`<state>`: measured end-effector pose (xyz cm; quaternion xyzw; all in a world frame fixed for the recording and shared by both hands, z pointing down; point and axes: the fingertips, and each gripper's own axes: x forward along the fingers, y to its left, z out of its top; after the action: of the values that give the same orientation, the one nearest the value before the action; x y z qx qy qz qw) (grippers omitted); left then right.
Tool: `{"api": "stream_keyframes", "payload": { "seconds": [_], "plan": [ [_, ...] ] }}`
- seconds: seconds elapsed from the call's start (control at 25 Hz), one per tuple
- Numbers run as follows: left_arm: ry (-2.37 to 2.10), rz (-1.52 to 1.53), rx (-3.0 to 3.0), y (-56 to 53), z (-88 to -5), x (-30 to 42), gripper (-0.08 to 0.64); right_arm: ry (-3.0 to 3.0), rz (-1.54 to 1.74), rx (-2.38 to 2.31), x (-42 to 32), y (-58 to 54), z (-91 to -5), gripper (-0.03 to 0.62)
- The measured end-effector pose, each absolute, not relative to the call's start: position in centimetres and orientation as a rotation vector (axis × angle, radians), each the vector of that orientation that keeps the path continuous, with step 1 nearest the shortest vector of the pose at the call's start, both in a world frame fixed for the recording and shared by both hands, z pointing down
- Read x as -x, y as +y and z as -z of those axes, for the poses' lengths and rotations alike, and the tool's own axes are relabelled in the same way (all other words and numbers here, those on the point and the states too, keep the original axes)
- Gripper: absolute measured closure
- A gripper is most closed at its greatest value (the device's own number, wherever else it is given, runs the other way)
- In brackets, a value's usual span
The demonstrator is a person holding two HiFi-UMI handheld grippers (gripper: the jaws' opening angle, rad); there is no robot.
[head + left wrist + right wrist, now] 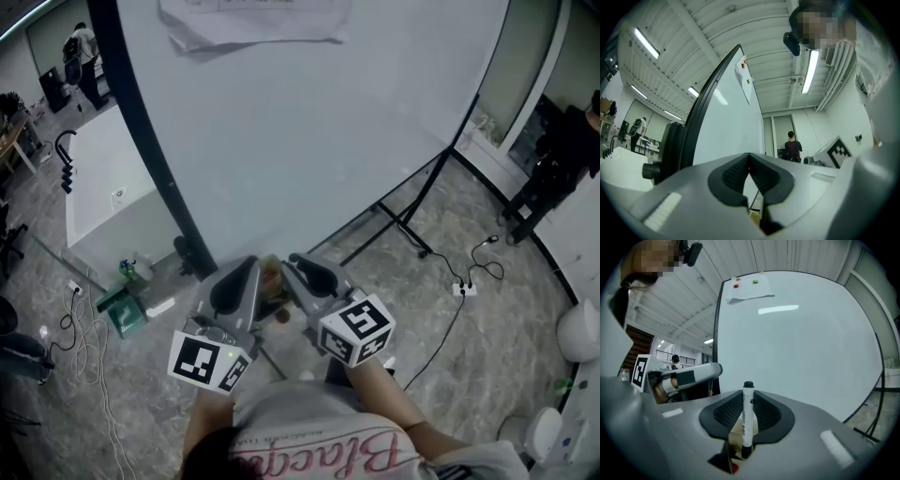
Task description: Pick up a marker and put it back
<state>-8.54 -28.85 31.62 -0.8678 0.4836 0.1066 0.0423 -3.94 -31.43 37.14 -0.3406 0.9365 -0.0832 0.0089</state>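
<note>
A white marker with a black cap (747,418) stands upright between the ribbed pads of my right gripper (748,399), which is shut on its barrel. In the head view the right gripper (307,272) and the left gripper (240,281) are held side by side close to the person's chest, both pointing at the whiteboard (300,131). My left gripper (749,161) has its tips touching with nothing between them. A tan box-like thing with a red spot (273,281) shows low between the two grippers; I cannot make out what it is.
A paper sheet (750,290) hangs at the top of the whiteboard under a red and a green magnet. The board's black stand legs (412,220) spread on the floor, with a power strip and cable (464,289) to the right. A white counter with a black tap (103,187) stands at left.
</note>
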Motion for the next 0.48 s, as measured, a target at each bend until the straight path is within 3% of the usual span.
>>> {"api": "stream_keyframes", "payload": {
  "seconds": [0.32, 0.48],
  "plan": [
    [1.476, -0.363, 2.68, -28.8, -31.7, 8.4, 0.561, 2.94, 0.641, 1.142, 4.4, -33.1, -42.9, 0.521],
    [1.479, -0.359, 2.682, -29.0, -31.9, 8.6, 0.56, 2.932, 0.647, 1.164, 4.4, -33.9, -43.1, 0.518]
  ]
}}
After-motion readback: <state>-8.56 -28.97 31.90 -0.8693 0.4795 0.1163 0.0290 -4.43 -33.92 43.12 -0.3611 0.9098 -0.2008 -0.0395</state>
